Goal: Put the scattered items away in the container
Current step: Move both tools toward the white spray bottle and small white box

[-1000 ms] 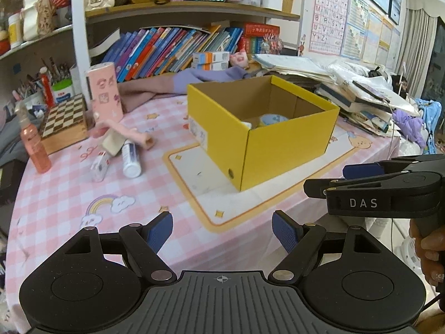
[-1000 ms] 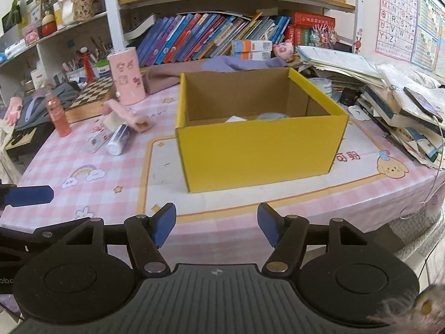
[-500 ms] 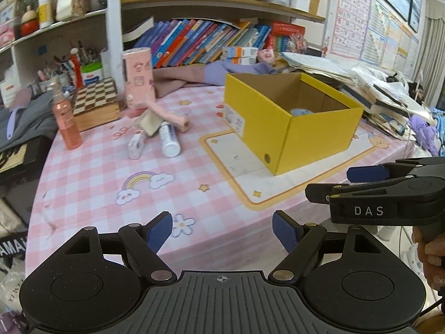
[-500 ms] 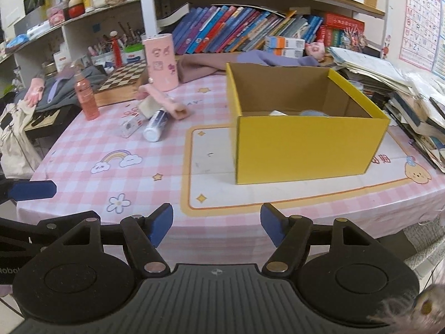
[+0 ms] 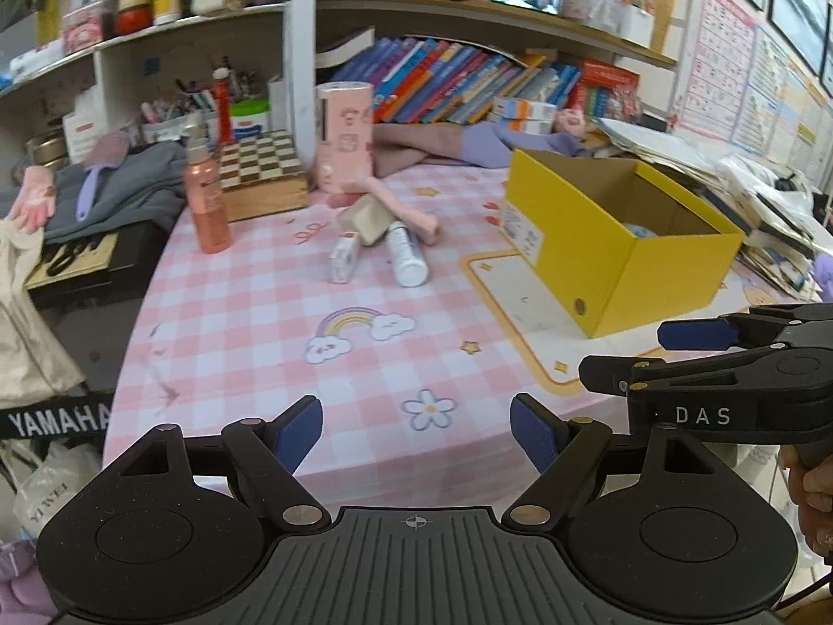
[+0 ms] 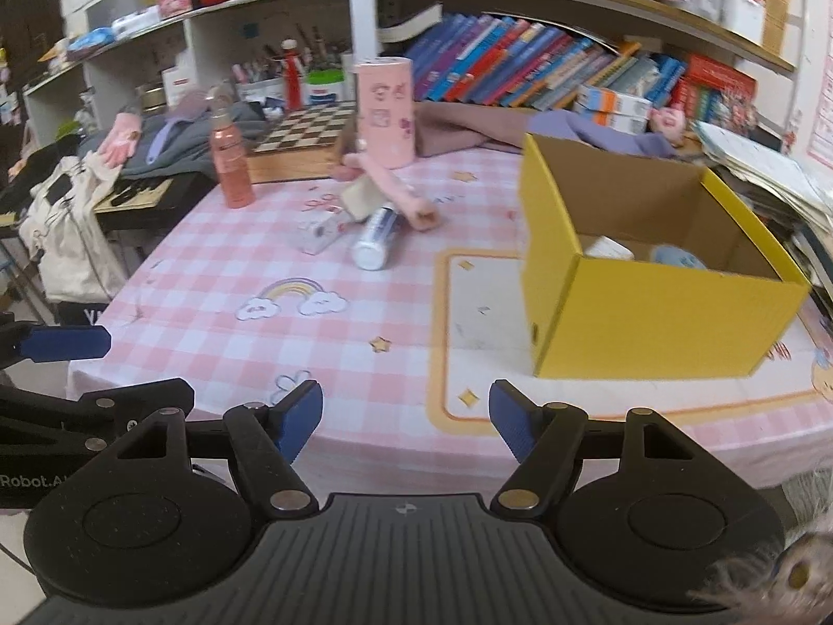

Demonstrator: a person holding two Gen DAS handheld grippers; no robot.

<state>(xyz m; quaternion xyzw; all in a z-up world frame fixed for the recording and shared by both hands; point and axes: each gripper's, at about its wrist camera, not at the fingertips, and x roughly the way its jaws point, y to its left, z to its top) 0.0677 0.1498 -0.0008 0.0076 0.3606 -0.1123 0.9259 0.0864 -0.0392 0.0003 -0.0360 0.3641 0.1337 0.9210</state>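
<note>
A yellow cardboard box [image 5: 619, 260] [image 6: 651, 312] stands open on the right of the pink checked tablecloth, with a blue item [image 6: 677, 259] and a white item [image 6: 606, 247] inside. Left of it lie a white tube [image 5: 406, 255] [image 6: 376, 239], a small white box [image 5: 343, 259] [image 6: 318, 229], a beige block [image 5: 367, 219] and a pink roller handle [image 5: 411, 216] [image 6: 401, 195]. My left gripper [image 5: 416, 435] is open and empty at the table's near edge. My right gripper [image 6: 406, 424] is open and empty, also at the near edge, and it shows from the side in the left wrist view [image 5: 729, 364].
A tall pink canister [image 5: 343, 135], an orange spray bottle [image 5: 205, 192] and a chessboard box [image 5: 260, 177] stand at the back left. Purple cloth [image 5: 468, 148] and bookshelves lie behind. Stacked papers [image 5: 729, 172] crowd the right side. Clothes and bags sit off the left edge.
Both grippers have swung to the left; the scattered items now sit nearer the centre of each view and the yellow box has shifted to the right. Both stay open.
</note>
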